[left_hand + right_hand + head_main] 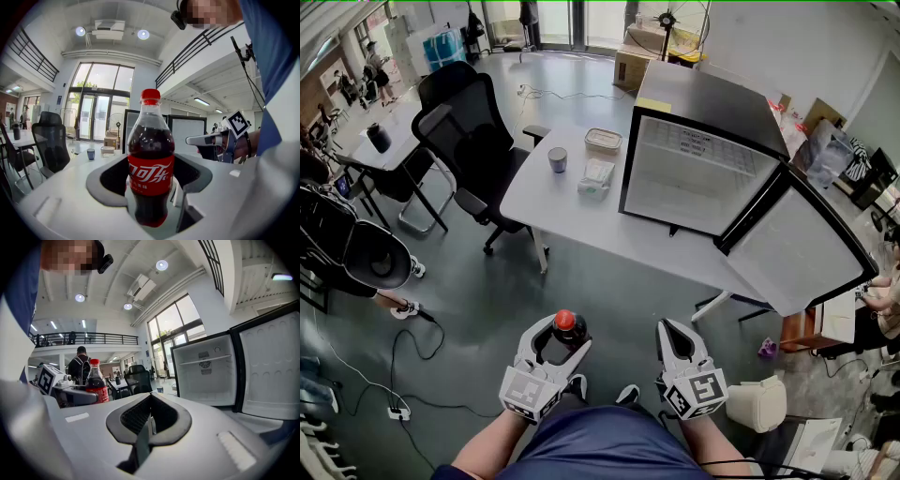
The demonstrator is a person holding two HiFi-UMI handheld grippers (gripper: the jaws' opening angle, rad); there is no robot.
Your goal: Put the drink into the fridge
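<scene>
A cola bottle [566,326] with a red cap and red label stands upright between the jaws of my left gripper [555,342], which is shut on it low in the head view, above the floor. The left gripper view shows the bottle [151,159] close up, filling the gap between the jaws. My right gripper [675,339] hovers beside it to the right, jaws together and empty. The small black fridge [698,173] sits on the white table [553,211] ahead. Its door [797,246] is swung open to the right and its white inside [206,376] looks empty.
A cup [557,159], a flat lidded container [603,140] and a white box [596,178] sit on the table left of the fridge. A black office chair [464,141] stands at the table's left end. Cables [394,375] lie on the floor at the left.
</scene>
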